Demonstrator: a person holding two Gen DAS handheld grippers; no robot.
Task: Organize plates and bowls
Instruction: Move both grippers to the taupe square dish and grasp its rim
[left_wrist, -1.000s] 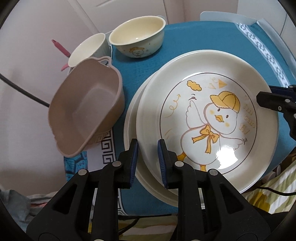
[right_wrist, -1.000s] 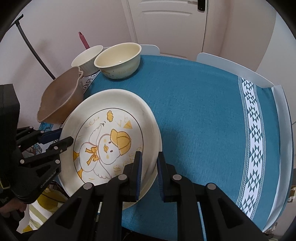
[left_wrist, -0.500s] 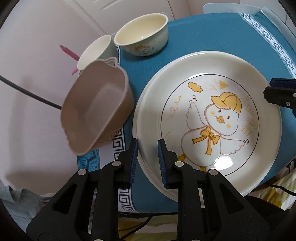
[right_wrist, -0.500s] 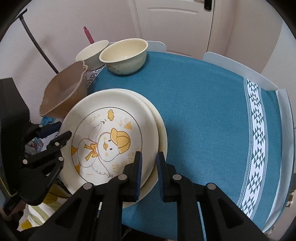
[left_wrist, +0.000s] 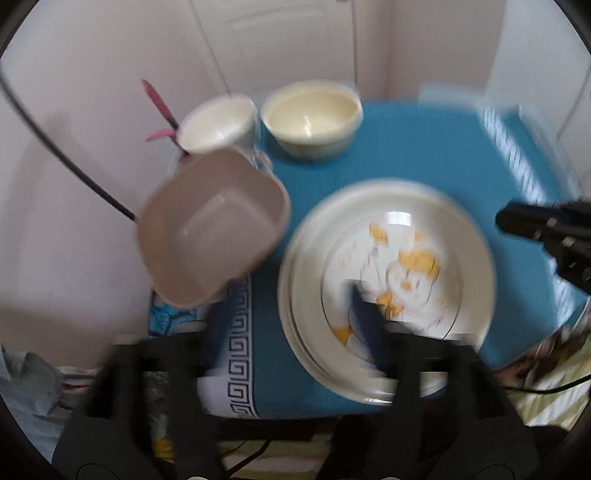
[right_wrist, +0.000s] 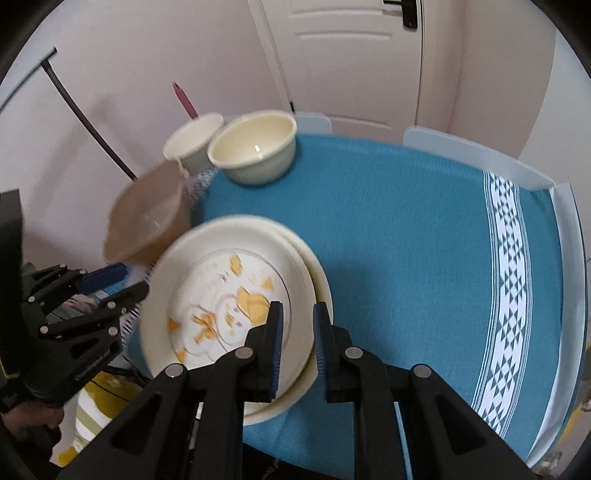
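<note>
A cream plate with a yellow duck drawing (left_wrist: 388, 258) (right_wrist: 229, 295) lies on top of a plain cream plate (right_wrist: 319, 280) on the blue tablecloth. My left gripper (left_wrist: 291, 325) is open wide, its right finger over the duck plate's near edge, its left finger over the cloth; the view is blurred. My right gripper (right_wrist: 298, 325) is open, its fingers straddling the right rims of both plates. A cream bowl (left_wrist: 312, 118) (right_wrist: 255, 147), a white cup (left_wrist: 218, 123) (right_wrist: 194, 138) and a brown square bowl (left_wrist: 210, 229) (right_wrist: 147, 214) stand at the far left.
The blue cloth (right_wrist: 406, 240) has a white patterned band (right_wrist: 509, 277) at the right. A pink utensil (left_wrist: 157, 99) and a black cable (left_wrist: 66, 162) are by the wall. A door (right_wrist: 351, 55) is behind. The table edge (left_wrist: 295, 410) is near me.
The duck plate has been set down on the plain plate. Both grippers have opened and let go of it; the left one opened wide and pulled back.
</note>
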